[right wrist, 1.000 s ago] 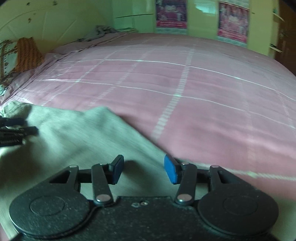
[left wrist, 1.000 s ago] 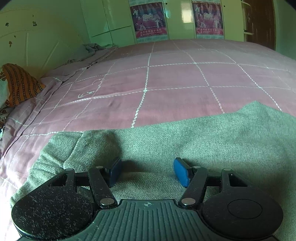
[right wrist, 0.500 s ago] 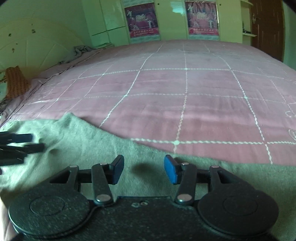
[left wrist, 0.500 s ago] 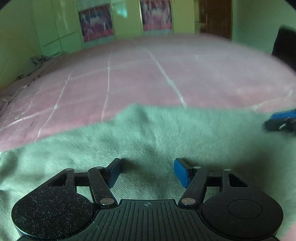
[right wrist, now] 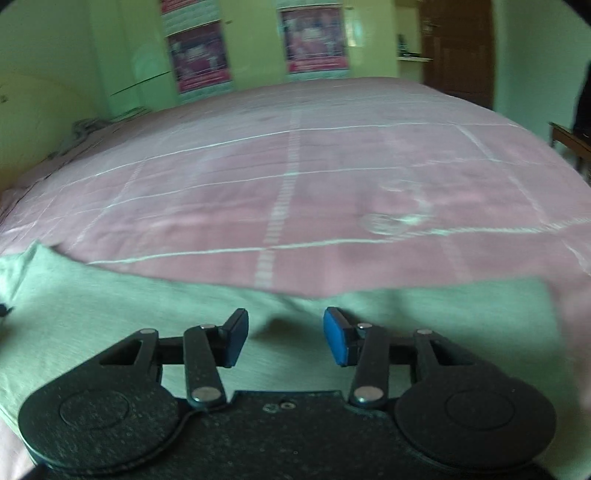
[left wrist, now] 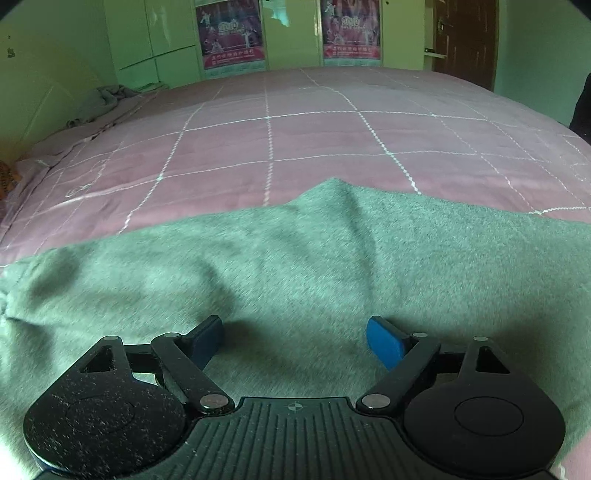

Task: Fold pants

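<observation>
Grey-green pants [left wrist: 295, 266] lie spread flat on a pink checked bed cover [left wrist: 295, 140]; a small peak of cloth rises at their far edge. My left gripper [left wrist: 295, 341] hovers just above the cloth, open and empty. In the right wrist view the pants [right wrist: 110, 317] fill the lower part, with a hem corner at the right. My right gripper [right wrist: 284, 339] is open and empty over the cloth near its far edge.
A crumpled grey cloth [left wrist: 107, 99] lies at the bed's far left by the green wall. Posters [left wrist: 231, 33] hang on the cupboard doors behind the bed. A brown door [left wrist: 465, 37] stands at the far right.
Both grippers have swung sideways over the pants, so the views shifted along the cloth. The right gripper no longer shows in the left wrist view. Both stayed open.
</observation>
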Demonstrator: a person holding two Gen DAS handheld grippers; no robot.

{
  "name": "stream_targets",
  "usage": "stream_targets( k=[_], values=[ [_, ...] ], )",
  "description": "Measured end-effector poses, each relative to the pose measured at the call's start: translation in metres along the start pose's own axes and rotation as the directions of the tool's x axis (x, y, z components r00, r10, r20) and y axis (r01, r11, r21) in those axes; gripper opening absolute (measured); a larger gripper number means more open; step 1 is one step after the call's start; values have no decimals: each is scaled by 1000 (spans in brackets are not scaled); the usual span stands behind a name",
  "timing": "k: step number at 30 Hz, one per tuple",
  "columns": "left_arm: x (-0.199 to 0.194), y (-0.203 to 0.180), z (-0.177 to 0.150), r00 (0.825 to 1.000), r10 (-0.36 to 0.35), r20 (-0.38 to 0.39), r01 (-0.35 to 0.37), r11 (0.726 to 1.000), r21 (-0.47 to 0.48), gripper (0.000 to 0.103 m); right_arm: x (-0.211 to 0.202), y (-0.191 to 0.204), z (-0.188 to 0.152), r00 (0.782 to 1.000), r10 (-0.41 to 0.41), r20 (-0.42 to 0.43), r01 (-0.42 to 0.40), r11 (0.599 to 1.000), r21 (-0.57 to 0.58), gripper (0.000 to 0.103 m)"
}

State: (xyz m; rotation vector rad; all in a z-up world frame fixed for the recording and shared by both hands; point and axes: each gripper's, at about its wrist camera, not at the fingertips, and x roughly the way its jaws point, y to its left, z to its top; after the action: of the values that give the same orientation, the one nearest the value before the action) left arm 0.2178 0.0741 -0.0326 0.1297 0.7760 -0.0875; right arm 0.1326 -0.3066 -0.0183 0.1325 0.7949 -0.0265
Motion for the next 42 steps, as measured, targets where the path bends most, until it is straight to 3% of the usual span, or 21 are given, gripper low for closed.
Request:
stream_targets(
  k=[4,7,8,10,12,14,15,17,20,24,26,29,31,33,36,38,42],
  values=[
    [-14,9,-9,999,36,-8,-36,999,-1,85,-18,-47,-7,995,-99,19,97,992,85,44],
    [-29,20,-20,997,73,-8,-73,997,-3,85,-33,-76,-11,987,-158,12,154,976,156,35],
    [-34,24,-25,996,85,-6,-85,996,-2,85,-41,-80,-12,981,-194,15,189,967,170,45],
    [-44,32,-35,995,102,-8,-102,995,-13,85,-66,-80,-15,966,-247,79,228,953,198,47],
    [-51,40,-46,995,102,-22,-102,994,-42,85,-90,-82,-22,966,-219,137,186,958,220,47],
    [-56,46,-56,995,99,-21,-100,993,-63,85,-109,-93,-35,968,-188,168,129,942,311,45],
    [-58,46,-59,995,100,-19,-101,993,-65,85,-117,-102,-44,968,-172,181,91,919,383,44],
    [-59,46,-62,994,104,-15,-105,992,-65,85,-129,-123,-69,967,-153,206,16,837,547,43],
    [-58,44,-63,993,115,-12,-115,991,-68,86,-130,-140,-95,972,-113,205,-52,750,659,36],
    [-56,43,-66,993,117,-2,-117,991,-71,86,-127,-144,-102,970,-63,234,-124,700,703,31],
    [-56,43,-66,993,115,2,-115,991,-72,86,-116,-147,-100,984,-60,169,-84,681,728,29],
    [-56,44,-68,993,115,8,-114,991,-74,86,-114,-147,-101,981,-64,183,-91,679,728,20],
    [-56,44,-69,993,117,12,-115,990,-77,86,-113,-144,-99,980,-78,183,-78,697,713,21],
    [-56,43,-70,993,118,16,-116,990,-78,86,-110,-141,-97,983,-45,176,-93,707,701,21],
    [-56,42,-71,993,118,20,-116,990,-79,86,-94,-139,-93,989,70,129,-140,716,684,18],
    [-56,42,-71,993,117,21,-115,990,-79,86,-98,-133,-88,991,8,134,-94,752,652,8],
    [-57,43,-72,994,108,24,-106,992,-69,87,-124,-116,-88,963,-49,266,-123,796,592,7]
  ],
)
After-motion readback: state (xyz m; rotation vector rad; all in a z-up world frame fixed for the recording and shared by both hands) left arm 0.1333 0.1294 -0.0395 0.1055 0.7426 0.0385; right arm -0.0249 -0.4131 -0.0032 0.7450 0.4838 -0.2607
